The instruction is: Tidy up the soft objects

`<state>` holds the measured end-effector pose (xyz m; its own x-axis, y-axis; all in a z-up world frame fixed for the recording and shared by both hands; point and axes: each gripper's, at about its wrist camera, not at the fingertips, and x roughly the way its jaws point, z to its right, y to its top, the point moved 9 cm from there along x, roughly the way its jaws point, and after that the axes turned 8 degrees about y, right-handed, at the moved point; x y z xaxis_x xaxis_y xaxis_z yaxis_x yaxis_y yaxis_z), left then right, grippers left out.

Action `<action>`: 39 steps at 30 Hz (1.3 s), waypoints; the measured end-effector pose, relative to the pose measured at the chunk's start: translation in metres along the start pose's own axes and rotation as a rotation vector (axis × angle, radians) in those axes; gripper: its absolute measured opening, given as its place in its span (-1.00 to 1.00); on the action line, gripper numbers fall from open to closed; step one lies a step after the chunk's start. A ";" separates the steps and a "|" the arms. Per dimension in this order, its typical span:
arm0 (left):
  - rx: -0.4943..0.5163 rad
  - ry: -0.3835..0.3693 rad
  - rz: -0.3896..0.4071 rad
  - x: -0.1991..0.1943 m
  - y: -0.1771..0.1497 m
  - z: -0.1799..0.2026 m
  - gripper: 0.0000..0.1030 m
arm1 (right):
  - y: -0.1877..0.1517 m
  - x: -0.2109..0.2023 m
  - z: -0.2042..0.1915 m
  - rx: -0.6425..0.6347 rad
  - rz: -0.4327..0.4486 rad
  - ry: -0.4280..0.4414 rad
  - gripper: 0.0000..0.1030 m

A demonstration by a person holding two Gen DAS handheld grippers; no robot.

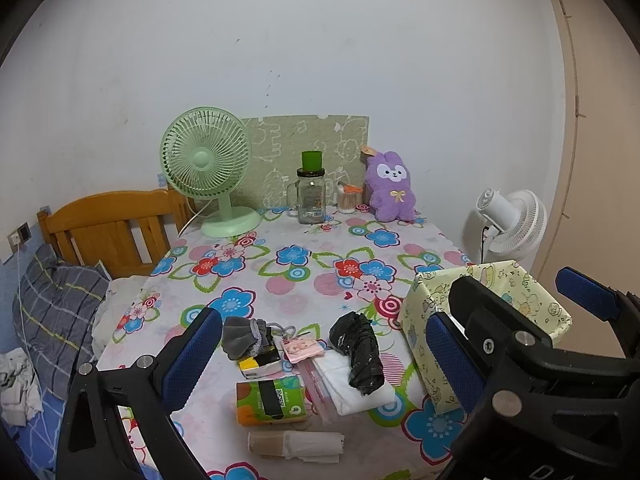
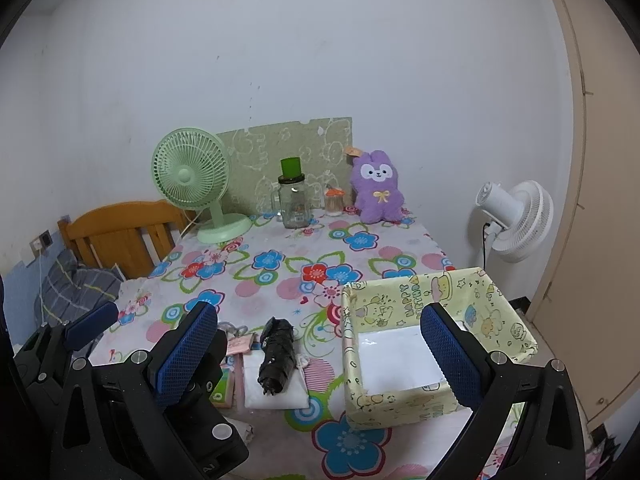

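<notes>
Left wrist view: the left gripper (image 1: 320,356) hangs over the near edge of the table (image 1: 280,280), its 2 blue-padded fingers wide apart and holding nothing. Between them lies the loose clutter, seemingly gathered near for sorting: a grey sock (image 1: 243,336), a black crumpled bag (image 1: 360,354) lying on a folded white cloth (image 1: 360,394), a green and orange tissue pack (image 1: 270,400) with a QR code whose small print is unreadable, a pink tag (image 1: 301,348), and a paper roll (image 1: 296,444). Just to the right stands the yellow paper-covered box (image 1: 424,320), probably the intended container. At the far edge a purple plush rabbit (image 1: 390,188) leans against the wall, beside a glass jar (image 1: 311,198) and a green fan (image 1: 206,164).

Right wrist view: the right gripper (image 2: 320,354) hovers above the box (image 2: 384,404), its fingers also spread and empty. The box is open, and its white floor is bare, so nothing appears sorted yet. Its inner wall reads "HAPPY BIRTHDAY". The bag (image 2: 276,354) on its cloth (image 2: 276,396) sits just left of the box, and the left gripper (image 2: 96,322) shows at the near left.
</notes>
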<state>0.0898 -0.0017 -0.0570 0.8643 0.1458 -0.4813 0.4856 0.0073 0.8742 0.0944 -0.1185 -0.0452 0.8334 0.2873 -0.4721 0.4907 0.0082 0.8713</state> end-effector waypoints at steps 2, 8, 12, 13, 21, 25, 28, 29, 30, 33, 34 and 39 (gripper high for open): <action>-0.001 0.002 -0.002 0.002 -0.001 -0.001 0.99 | -0.001 0.002 -0.001 -0.001 -0.003 0.002 0.99; 0.004 -0.002 -0.007 0.007 -0.003 0.000 0.95 | -0.002 0.011 -0.003 -0.001 -0.013 0.006 0.95; -0.003 -0.023 -0.013 0.011 -0.004 -0.001 0.93 | -0.003 0.014 -0.004 0.005 -0.015 0.011 0.94; -0.005 -0.027 -0.015 0.012 -0.005 0.000 0.93 | -0.003 0.015 -0.004 0.009 -0.011 0.013 0.94; -0.008 -0.019 -0.027 0.020 -0.010 -0.002 0.88 | -0.008 0.024 -0.005 0.016 -0.025 0.020 0.88; -0.017 0.000 -0.034 0.027 -0.018 -0.005 0.83 | -0.015 0.035 -0.005 0.026 -0.040 0.021 0.86; -0.026 0.007 -0.034 0.031 -0.024 -0.008 0.80 | -0.021 0.041 -0.005 0.048 -0.041 0.024 0.86; -0.026 0.011 -0.035 0.033 -0.026 -0.009 0.80 | -0.023 0.044 -0.006 0.050 -0.046 0.026 0.85; -0.027 0.014 -0.036 0.034 -0.028 -0.010 0.80 | -0.025 0.046 -0.007 0.049 -0.051 0.028 0.82; -0.034 0.020 -0.051 0.040 -0.036 -0.014 0.79 | -0.032 0.054 -0.010 0.041 -0.066 0.029 0.78; -0.038 0.022 -0.058 0.042 -0.038 -0.015 0.78 | -0.034 0.055 -0.012 0.040 -0.070 0.030 0.78; -0.050 0.034 -0.094 0.054 -0.051 -0.023 0.77 | -0.044 0.069 -0.016 0.034 -0.093 0.015 0.65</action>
<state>0.1090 0.0283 -0.1265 0.8098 0.1752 -0.5600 0.5568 0.0714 0.8276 0.1263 -0.0834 -0.1138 0.7798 0.3014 -0.5487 0.5745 0.0036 0.8185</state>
